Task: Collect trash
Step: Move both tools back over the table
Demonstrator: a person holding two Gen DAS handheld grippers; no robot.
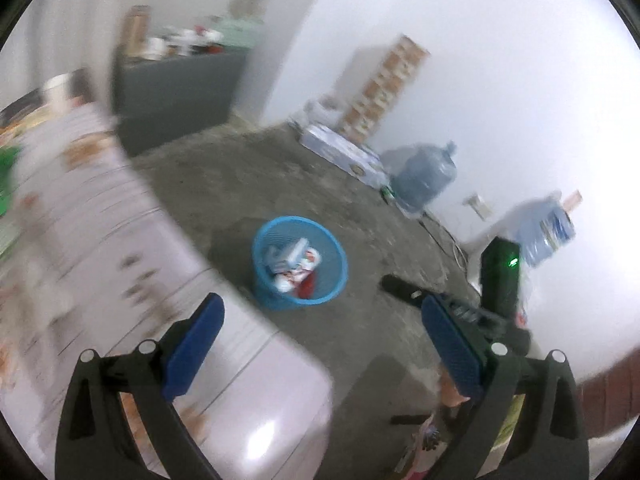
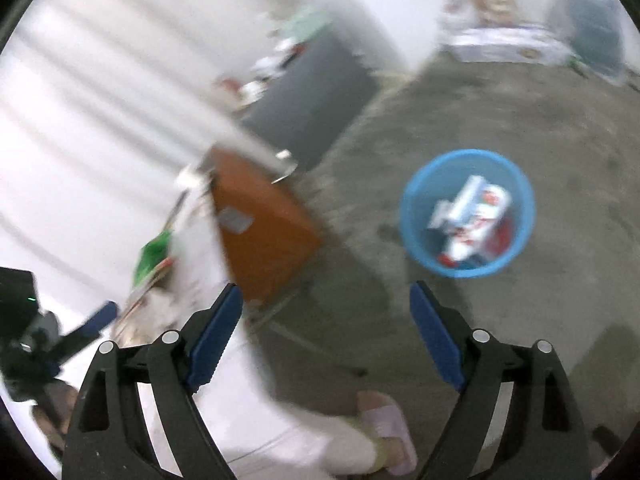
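A blue mesh trash basket (image 1: pixel 260 276) stands on the concrete floor and holds several white and red wrappers (image 1: pixel 294 264). It also shows in the right wrist view (image 2: pixel 416 224), with the wrappers (image 2: pixel 472 216) inside. My left gripper (image 1: pixel 320 344) is open and empty, above the table edge and short of the basket. My right gripper (image 2: pixel 326 336) is open and empty, above the floor beside the table. The other gripper (image 2: pixel 96 320) shows at the lower left of the right wrist view. Both views are blurred by motion.
A table with a white patterned cloth (image 1: pixel 100 240) fills the left, with green packaging (image 2: pixel 154 254) on it. A brown chair (image 2: pixel 260 224) stands by the table. A grey cabinet (image 1: pixel 172 96), boxes (image 1: pixel 344 156) and water jugs (image 1: pixel 424 176) line the walls. A slippered foot (image 2: pixel 388 428) is below.
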